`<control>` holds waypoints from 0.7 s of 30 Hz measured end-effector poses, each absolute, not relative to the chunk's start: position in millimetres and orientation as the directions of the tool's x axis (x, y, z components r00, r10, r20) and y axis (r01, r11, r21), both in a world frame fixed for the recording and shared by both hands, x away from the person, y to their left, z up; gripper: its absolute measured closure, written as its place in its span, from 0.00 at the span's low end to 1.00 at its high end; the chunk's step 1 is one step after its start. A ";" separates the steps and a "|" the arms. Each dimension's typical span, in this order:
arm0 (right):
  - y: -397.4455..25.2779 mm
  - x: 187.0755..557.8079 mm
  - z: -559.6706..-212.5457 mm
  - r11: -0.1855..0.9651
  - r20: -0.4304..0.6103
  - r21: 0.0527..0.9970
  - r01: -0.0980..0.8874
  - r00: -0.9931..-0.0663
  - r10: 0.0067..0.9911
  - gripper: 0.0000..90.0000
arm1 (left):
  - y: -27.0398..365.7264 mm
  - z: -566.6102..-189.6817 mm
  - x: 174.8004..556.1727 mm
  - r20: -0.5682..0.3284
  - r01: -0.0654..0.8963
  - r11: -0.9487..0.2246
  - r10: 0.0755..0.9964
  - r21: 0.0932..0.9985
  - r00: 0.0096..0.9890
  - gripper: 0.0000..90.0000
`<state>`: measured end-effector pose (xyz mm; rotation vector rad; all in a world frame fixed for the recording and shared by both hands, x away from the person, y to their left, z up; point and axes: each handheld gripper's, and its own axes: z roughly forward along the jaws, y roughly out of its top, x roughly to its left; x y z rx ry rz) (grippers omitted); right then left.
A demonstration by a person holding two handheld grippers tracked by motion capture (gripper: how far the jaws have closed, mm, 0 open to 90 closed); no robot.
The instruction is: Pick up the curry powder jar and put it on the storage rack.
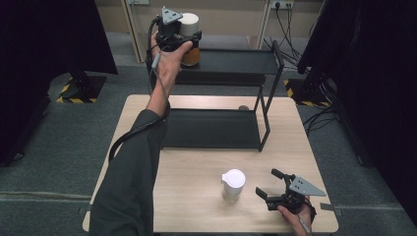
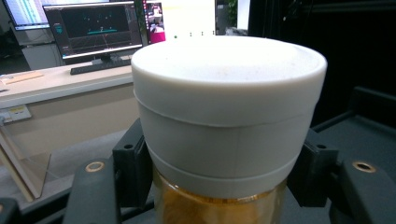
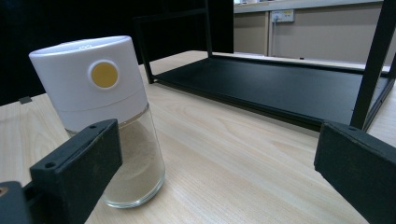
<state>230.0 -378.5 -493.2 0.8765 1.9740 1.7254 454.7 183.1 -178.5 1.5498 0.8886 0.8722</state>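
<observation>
Amber-filled jar (image 1: pixel 190 37), upright, sits clamped in your left claw (image 1: pixel 178 39) just above the rack's top shelf (image 1: pixel 236 61)'s far-left end, while your right claw (image 1: pixel 268 189) gapes wide beside the white-capped shaker (image 1: pixel 233 184).

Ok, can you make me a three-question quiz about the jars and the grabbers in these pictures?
1. Where is the jar with orange stuff?
A. at the top shelf of the black rack
B. on the wooden table
C. on the floor

2. What colour is the dot on the cap of the jar on the table?
A. blue
B. yellow
C. red

3. How is the right gripper?
A. shut on a jar
B. open, holding nothing
C. lying on the rack

Answers: 1 A, the left gripper holds it over the rack's top shelf. 2 B, the right gripper view shows a yellow dot. 3 B, its jaws stand wide apart beside the jar.
</observation>
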 end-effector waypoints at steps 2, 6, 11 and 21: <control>-378.4 229.9 -493.2 0.054 0.120 0.977 0.208 -0.735 0.667 0.01 | 183.0 -179.1 454.8 0.067 0.090 -0.119 0.892 0.989 0.448 0.39; -378.1 230.0 -493.2 0.055 0.120 0.976 0.209 -0.736 0.667 0.01 | 184.3 -178.5 455.7 0.061 0.096 -0.117 0.890 0.989 0.452 0.39; -377.8 230.2 -493.3 0.056 0.120 0.976 0.210 -0.736 0.666 0.01 | 182.1 -176.8 453.5 0.063 0.104 -0.120 0.898 0.987 0.436 0.37; -377.5 230.0 -493.3 0.057 0.118 0.976 0.208 -0.737 0.666 0.01 | 170.2 -169.3 446.7 0.019 0.159 -0.087 0.920 0.983 0.391 0.06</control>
